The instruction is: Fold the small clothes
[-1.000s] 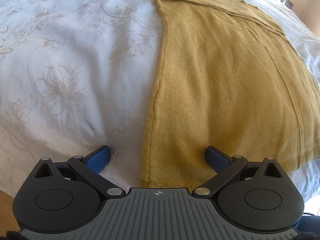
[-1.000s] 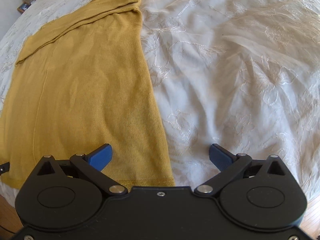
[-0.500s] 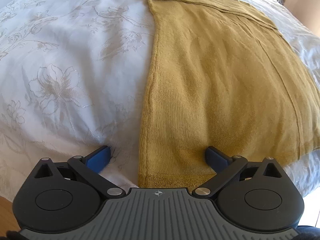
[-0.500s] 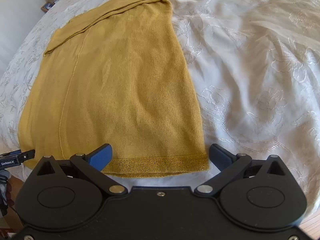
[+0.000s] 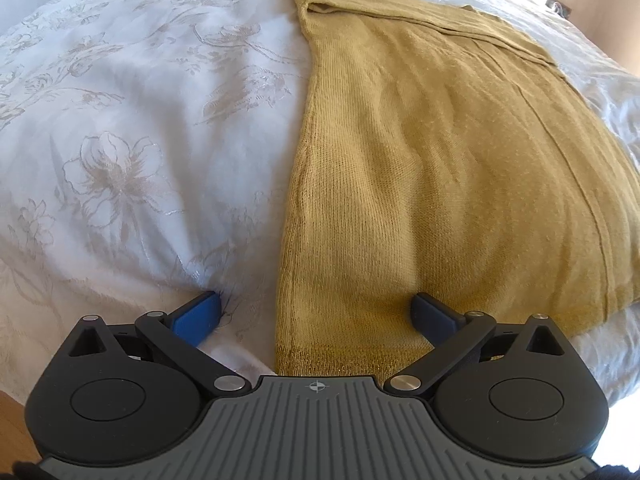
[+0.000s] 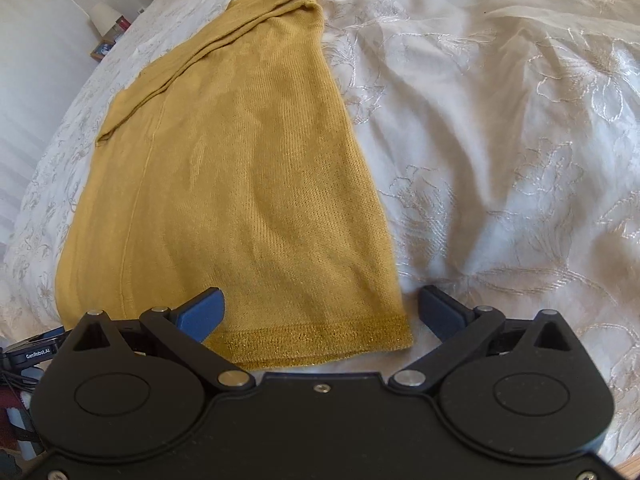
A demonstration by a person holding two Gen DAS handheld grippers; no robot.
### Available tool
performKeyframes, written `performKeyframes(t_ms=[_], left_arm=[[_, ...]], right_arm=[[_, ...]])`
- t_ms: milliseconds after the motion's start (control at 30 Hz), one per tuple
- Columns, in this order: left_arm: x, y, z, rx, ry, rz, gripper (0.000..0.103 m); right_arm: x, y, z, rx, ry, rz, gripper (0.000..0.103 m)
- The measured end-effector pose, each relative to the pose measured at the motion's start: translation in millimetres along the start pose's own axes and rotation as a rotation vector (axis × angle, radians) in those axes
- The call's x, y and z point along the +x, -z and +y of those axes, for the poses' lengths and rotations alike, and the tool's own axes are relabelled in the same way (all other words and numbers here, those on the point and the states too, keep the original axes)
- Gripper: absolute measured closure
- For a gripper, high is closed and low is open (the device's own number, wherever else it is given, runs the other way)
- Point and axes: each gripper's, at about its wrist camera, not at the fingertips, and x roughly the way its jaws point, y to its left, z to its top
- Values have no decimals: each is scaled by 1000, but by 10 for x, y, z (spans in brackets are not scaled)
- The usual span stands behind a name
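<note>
A mustard-yellow knit garment (image 5: 440,168) lies flat on the white flowered bedspread (image 5: 132,128), folded lengthwise, its ribbed hem toward me. My left gripper (image 5: 316,312) is open and straddles the hem's left corner, one blue fingertip (image 5: 198,314) on the bedspread, the other on the knit. In the right wrist view the same garment (image 6: 240,184) stretches away from me. My right gripper (image 6: 320,312) is open over the hem's right corner, left fingertip (image 6: 204,312) on the knit, right fingertip beside the edge on the bedspread (image 6: 500,140). Nothing is gripped.
The bedspread is wrinkled to the right of the garment. A bedside table with a small lamp (image 6: 105,16) stands beyond the bed at the far left. Wooden floor (image 5: 12,412) shows past the bed's near edge.
Both grippers have shifted toward the hem's two corners and come lower. The right one moved left, bringing the whole hem into view. Both stayed open.
</note>
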Motion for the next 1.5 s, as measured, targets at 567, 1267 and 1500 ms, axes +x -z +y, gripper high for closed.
performKeyframes(t_ms=[567,1267,1500], left_arm=[[-261,72,-115,76,41,-77,64],[-758,-404,57,-156,203,-138,96],[-897,-870,42,-195,198,-221,96]], right_arm=[[-6,73,74,-151,9,-13,0],[-684,-251,13,90,-170,-103,88],[-727,-778,105,83,-210,-180,93]])
